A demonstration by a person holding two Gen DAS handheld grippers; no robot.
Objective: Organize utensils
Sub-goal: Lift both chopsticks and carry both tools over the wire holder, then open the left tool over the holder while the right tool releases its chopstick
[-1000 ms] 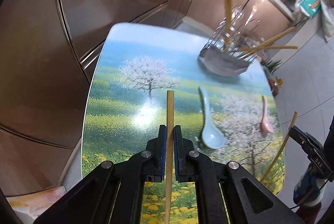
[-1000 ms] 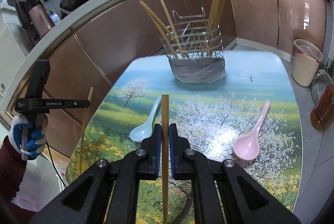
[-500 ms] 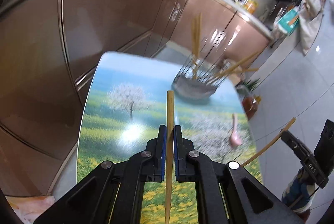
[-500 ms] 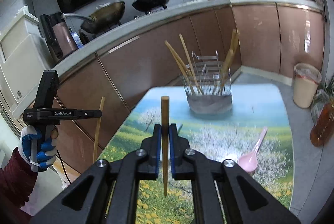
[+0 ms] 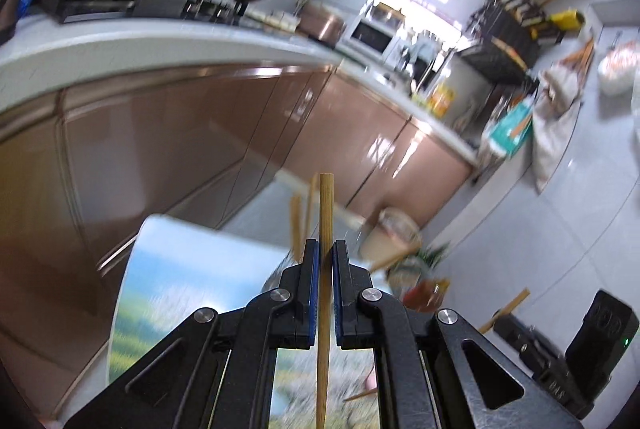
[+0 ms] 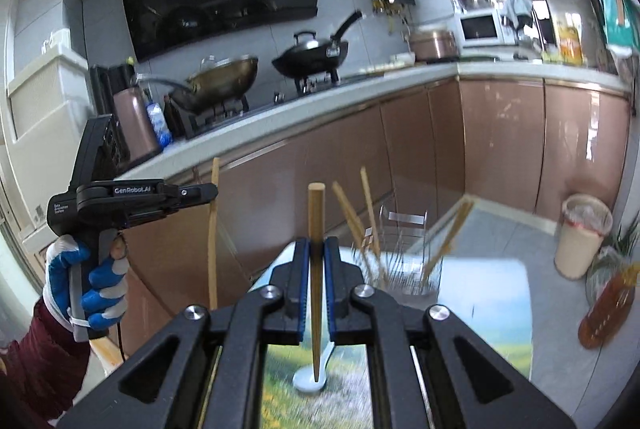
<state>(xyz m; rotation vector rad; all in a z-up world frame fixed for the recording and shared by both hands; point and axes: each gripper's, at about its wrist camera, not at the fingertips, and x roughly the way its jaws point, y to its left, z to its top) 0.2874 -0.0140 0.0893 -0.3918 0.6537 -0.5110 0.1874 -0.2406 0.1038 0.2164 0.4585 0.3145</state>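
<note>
Left wrist view smeared by motion blur: table (image 5: 192, 269) print unreadable, its near end cut by the bottom edge. Rack (image 5: 276, 275) at the far end almost wholly hidden behind the left gripper (image 5: 325, 249), only chopstick tips showing. Held chopstick (image 5: 325, 213) cut off at the bottom edge. Right wrist view: rack (image 6: 404, 257) and its chopsticks blurred. Blue spoon (image 6: 310, 381) bowl alone seen, handle hidden behind the right gripper (image 6: 316, 247). Sleeve (image 6: 36, 353) cut at the left edge.

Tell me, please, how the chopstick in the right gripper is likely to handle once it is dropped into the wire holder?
The chopstick looks stiff, thin and light. Being round, it may roll if laid flat. In the wire holder it would probably lean, as the others do.
</note>
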